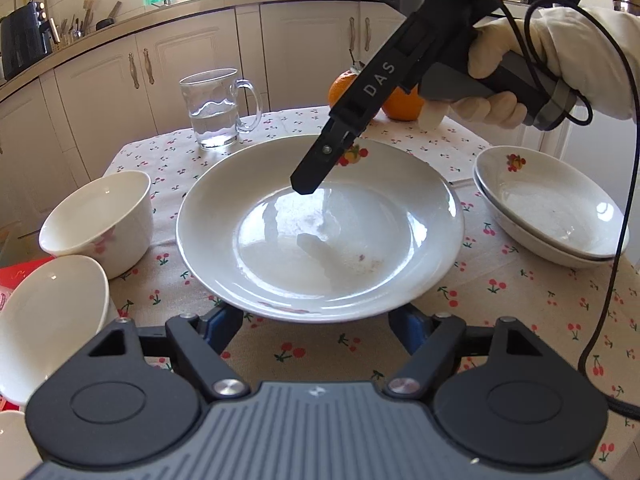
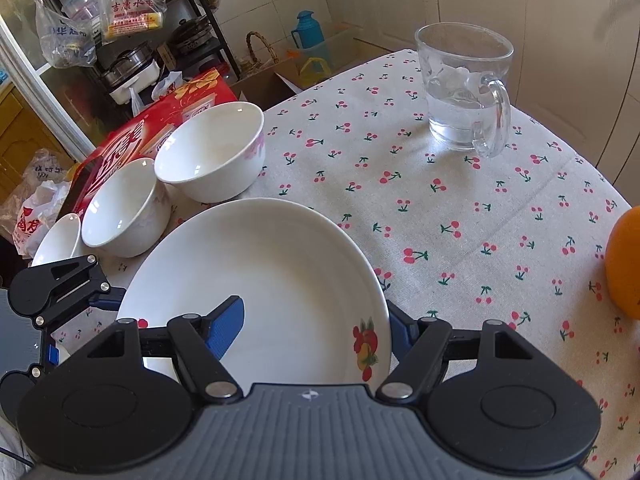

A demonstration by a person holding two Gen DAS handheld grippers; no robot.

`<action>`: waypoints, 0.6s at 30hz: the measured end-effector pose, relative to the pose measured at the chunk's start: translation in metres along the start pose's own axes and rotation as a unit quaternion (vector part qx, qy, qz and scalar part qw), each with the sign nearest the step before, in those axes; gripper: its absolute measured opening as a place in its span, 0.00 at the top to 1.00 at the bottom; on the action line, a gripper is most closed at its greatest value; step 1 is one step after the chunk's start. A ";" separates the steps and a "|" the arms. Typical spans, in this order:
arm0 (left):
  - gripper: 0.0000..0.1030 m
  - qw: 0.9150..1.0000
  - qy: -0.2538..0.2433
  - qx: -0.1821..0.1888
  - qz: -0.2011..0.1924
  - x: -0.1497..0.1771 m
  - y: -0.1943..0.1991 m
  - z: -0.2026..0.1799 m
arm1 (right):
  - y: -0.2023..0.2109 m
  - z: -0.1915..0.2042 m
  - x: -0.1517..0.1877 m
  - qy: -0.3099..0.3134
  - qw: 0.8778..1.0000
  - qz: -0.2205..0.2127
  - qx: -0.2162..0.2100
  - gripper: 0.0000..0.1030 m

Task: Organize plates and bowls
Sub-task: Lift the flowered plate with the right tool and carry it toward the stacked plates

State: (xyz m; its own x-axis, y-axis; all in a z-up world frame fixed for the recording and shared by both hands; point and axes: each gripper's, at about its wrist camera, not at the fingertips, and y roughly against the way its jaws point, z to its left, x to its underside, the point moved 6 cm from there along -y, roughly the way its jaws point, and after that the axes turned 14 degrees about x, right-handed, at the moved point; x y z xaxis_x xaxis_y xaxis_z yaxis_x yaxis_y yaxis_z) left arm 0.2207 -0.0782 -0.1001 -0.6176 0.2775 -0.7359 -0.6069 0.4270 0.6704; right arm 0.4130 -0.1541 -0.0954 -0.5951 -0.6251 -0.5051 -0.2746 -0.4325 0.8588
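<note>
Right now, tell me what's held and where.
Nothing clamped: right claw straddles the plate's fruit-print rim, unpinched; left claw's tips sit under the opposite rim.

The wide white ceramic plate (image 1: 320, 236) was glazed and glossy, throwing back window light, with a painted fruit motif at twelve o'clock on its rim. The deep white porcelain bowl (image 1: 100, 220) at nine o'clock shone alike, as did the two stacked shallow white dishes (image 1: 552, 216) at three o'clock. The cherry-print cloth tablecloth (image 1: 500, 300) looked matt and woven. The clear glass mug (image 1: 218, 108) at eleven o'clock was smooth and transparent. The right gripper (image 1: 308, 184) was matt black plastic, held in a soft cream fabric glove (image 1: 560, 64). The left gripper (image 1: 316, 328) had ribbed grey plastic, bright metal pins and blue pads (image 1: 412, 324).
</note>
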 end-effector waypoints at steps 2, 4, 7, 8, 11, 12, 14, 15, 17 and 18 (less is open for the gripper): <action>0.23 1.000 -0.003 0.005 0.001 0.001 0.006 -0.005 | 0.007 0.004 0.005 -0.005 1.000 -0.002 0.003 0.24; 0.23 1.000 -0.007 0.009 0.003 0.000 0.010 -0.009 | 0.015 0.009 0.010 -0.007 1.000 -0.005 0.006 0.24; 0.23 1.000 -0.016 0.016 0.007 0.000 0.019 -0.017 | 0.027 0.014 0.018 -0.014 1.000 -0.010 0.008 0.24; 0.23 1.000 -0.018 0.019 0.008 0.000 0.021 -0.019 | 0.032 0.016 0.021 -0.016 1.000 -0.012 0.010 0.24; 0.23 0.999 -0.026 0.029 0.011 0.000 0.027 -0.028 | 0.044 0.021 0.030 -0.021 1.000 -0.016 0.016 0.24; 0.23 0.999 -0.029 0.032 0.011 -0.001 0.028 -0.031 | 0.048 0.022 0.033 -0.023 0.999 -0.017 0.019 0.24; 0.23 0.999 -0.036 0.037 0.012 -0.002 0.030 -0.039 | 0.056 0.023 0.040 -0.029 0.999 -0.020 0.024 0.24; 0.23 0.998 -0.039 0.040 0.013 -0.002 0.031 -0.042 | 0.061 0.023 0.044 -0.033 0.999 -0.022 0.026 0.24; 0.23 0.998 -0.046 0.048 0.014 -0.004 0.032 -0.049 | 0.069 0.022 0.052 -0.041 0.998 -0.026 0.030 0.24; 0.23 0.997 -0.049 0.052 0.015 -0.005 0.032 -0.052 | 0.073 0.021 0.055 -0.044 0.998 -0.028 0.031 0.24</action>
State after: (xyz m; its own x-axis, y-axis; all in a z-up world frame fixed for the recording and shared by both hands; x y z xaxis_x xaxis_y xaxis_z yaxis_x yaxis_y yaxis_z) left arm 0.1780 -0.1108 -0.0704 -0.5797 0.3720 -0.7249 -0.5311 0.5022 0.6824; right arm 0.3441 -0.2068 -0.0585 -0.6411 -0.5405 -0.5449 -0.3540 -0.4216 0.8348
